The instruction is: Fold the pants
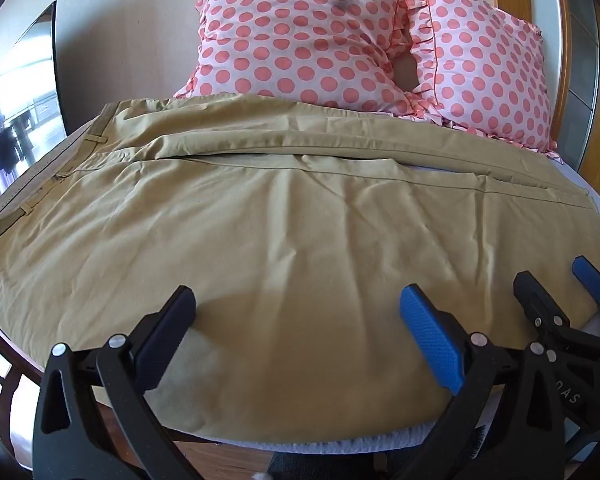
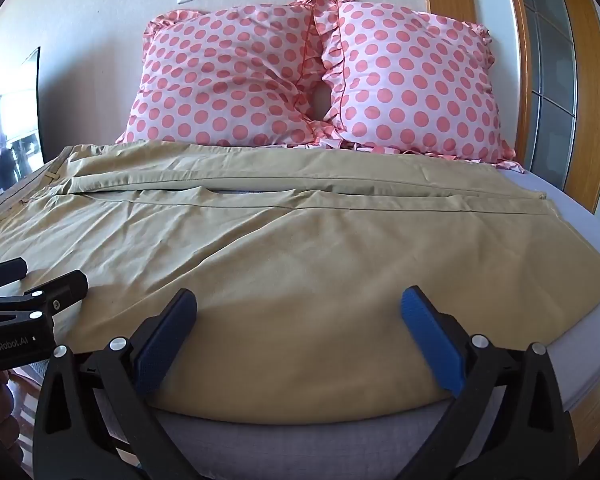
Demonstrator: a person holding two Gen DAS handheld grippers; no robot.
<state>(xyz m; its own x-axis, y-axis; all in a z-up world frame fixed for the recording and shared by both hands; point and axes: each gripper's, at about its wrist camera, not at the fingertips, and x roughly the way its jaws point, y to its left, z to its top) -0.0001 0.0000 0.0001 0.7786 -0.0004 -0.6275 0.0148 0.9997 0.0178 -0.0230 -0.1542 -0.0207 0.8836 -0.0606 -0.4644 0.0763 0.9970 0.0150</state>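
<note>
Tan pants (image 1: 284, 232) lie spread flat across the bed, waistband at the left (image 1: 40, 184), both legs running to the right; they also show in the right wrist view (image 2: 300, 248). My left gripper (image 1: 298, 332) is open over the near leg's front edge, touching nothing. My right gripper (image 2: 298, 332) is open over the same near edge, further right and close beside the left. The right gripper also shows in the left wrist view (image 1: 560, 292), and the left one in the right wrist view (image 2: 40, 280).
Two pink polka-dot pillows (image 1: 300, 36) (image 2: 412, 80) lean against the wall behind the pants. The grey mattress edge (image 2: 300, 444) runs below the pants. A mirror (image 1: 20, 96) stands at the left, a wooden door frame (image 2: 580, 80) at the right.
</note>
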